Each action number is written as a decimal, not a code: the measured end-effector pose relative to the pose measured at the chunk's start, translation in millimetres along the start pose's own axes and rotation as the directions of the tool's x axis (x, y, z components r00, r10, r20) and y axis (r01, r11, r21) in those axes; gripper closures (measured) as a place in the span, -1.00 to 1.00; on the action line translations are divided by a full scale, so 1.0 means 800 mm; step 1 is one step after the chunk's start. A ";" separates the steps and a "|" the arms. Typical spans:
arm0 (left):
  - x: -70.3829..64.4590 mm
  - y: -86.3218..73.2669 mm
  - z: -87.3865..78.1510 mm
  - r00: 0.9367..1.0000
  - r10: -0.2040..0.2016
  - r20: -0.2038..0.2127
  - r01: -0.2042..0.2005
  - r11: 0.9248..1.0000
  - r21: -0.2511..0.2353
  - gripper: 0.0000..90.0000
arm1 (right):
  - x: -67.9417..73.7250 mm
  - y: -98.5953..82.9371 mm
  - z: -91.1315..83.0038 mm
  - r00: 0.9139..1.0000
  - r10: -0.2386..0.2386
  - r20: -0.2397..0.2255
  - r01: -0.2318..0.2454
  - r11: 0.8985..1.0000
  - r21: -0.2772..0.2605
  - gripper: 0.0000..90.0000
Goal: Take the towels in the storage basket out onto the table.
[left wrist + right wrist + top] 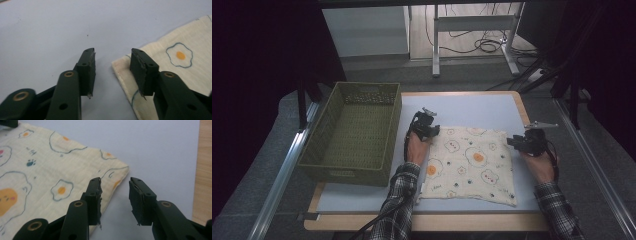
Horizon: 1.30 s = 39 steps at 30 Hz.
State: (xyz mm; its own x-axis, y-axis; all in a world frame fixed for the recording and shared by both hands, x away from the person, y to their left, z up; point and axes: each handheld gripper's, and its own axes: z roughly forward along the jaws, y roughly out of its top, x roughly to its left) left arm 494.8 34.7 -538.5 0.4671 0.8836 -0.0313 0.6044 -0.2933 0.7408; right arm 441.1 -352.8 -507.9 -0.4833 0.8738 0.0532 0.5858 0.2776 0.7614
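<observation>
Cloth (469, 165) lies flat at table centre, basket (354, 131) at its 9 o'clock. Step, by my read: grabbing far corners for a fold. Left gripper (428, 126) at the 11 o'clock corner, right gripper (523, 141) at 1 o'clock; both spread, jaws straddling the edge, pinching nothing. Next: lower, close on hem. Bare table (472, 107) toward 12; right edge near.

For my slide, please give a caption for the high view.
Two open claws, left and right, at the far corners of an egg-print cloth beside a green basket.
</observation>
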 end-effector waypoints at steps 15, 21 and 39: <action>0.005 -0.002 0.000 0.999 -0.004 0.033 0.004 1.000 0.006 0.20 | -0.002 0.022 0.051 0.998 -0.043 0.048 0.042 0.999 0.028 0.52; -0.006 -0.003 -0.002 0.996 0.038 0.078 -0.038 0.999 -0.002 0.86 | 0.004 0.022 0.050 0.999 -0.034 0.033 0.033 0.999 0.037 0.93; 0.006 -0.003 -0.046 0.992 0.021 0.121 -0.010 0.996 -0.092 0.92 | 0.015 0.038 0.017 0.995 -0.093 0.022 0.094 0.995 -0.026 0.94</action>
State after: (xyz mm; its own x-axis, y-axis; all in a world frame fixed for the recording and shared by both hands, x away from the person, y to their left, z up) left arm 472.0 53.3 -515.4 0.5547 0.8264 -0.0967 0.5378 -0.2674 0.7996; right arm 462.1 -328.5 -492.8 -0.5212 0.8528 -0.0321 0.5210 0.3478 0.7795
